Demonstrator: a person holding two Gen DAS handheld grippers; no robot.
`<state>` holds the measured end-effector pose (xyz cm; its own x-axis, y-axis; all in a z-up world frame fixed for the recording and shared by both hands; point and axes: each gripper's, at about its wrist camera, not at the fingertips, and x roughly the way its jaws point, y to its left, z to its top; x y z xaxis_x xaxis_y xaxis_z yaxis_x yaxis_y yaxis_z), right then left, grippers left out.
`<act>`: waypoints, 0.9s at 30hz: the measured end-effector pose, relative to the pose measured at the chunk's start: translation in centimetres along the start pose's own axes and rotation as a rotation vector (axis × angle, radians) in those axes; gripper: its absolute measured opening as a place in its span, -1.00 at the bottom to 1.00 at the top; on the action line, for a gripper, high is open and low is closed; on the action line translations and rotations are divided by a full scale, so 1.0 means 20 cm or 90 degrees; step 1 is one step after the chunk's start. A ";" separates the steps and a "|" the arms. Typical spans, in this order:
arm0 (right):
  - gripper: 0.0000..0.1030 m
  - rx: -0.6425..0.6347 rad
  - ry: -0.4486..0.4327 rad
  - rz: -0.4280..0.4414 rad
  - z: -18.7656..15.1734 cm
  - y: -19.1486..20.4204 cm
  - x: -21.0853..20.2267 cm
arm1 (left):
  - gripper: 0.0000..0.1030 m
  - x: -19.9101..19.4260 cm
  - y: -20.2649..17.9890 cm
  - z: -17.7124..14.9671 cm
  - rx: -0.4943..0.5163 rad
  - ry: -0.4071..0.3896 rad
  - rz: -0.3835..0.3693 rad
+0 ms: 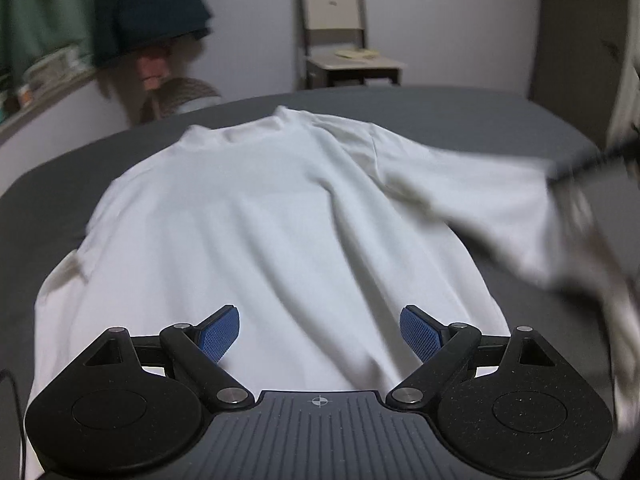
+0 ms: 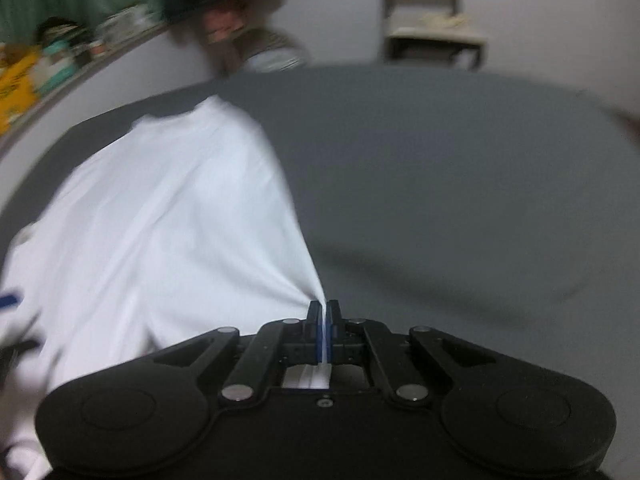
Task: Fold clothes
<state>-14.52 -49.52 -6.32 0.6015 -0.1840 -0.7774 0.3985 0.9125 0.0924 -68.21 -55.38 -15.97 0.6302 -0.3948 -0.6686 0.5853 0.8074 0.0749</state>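
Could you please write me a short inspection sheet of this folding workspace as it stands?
Surface: dark grey bed cover, flat.
Job's things: white shirt spread out, one sleeve lifted to the right.
Clutter: nothing seen on the cover.
Grippers: left gripper open above the hem; right gripper shut on sleeve cloth.
Cables: thin black cable at the left view's edge.
Surroundings: chair by the wall, hanging clothes, cluttered shelf.
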 end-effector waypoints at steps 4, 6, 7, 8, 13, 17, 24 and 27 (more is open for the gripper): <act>-0.96 0.003 0.009 -0.097 0.20 -0.11 0.08 | 0.71 0.00 -0.04 -0.03 0.042 -0.026 -0.020; -0.96 -0.013 0.022 -0.159 0.28 -0.15 0.17 | 0.72 0.04 0.01 0.04 0.048 -0.025 -0.038; -0.96 -0.014 0.026 -0.185 0.32 -0.16 0.21 | 0.72 0.06 0.03 0.07 0.050 -0.025 -0.047; -0.96 -0.006 0.030 -0.202 0.36 -0.18 0.26 | 0.72 0.08 0.06 0.10 0.053 -0.025 -0.055; -0.96 0.001 0.075 -0.233 0.42 -0.21 0.51 | 0.72 0.11 0.04 0.09 0.059 -0.005 -0.088; -0.82 0.038 0.075 -0.225 0.37 -0.25 0.56 | 0.72 0.35 0.34 0.29 0.053 0.006 -0.095; -0.41 0.083 0.054 -0.148 0.25 -0.34 0.29 | 0.71 0.43 0.50 0.42 0.034 0.012 -0.089; -0.42 0.123 0.059 -0.123 0.14 -0.38 0.18 | 0.72 0.51 0.61 0.51 0.025 0.009 -0.092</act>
<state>-13.39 -58.07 -7.95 0.4392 -0.3060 -0.8447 0.6294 0.7757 0.0462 -49.49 -53.92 -14.31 0.5308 -0.4991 -0.6849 0.6893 0.7244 0.0063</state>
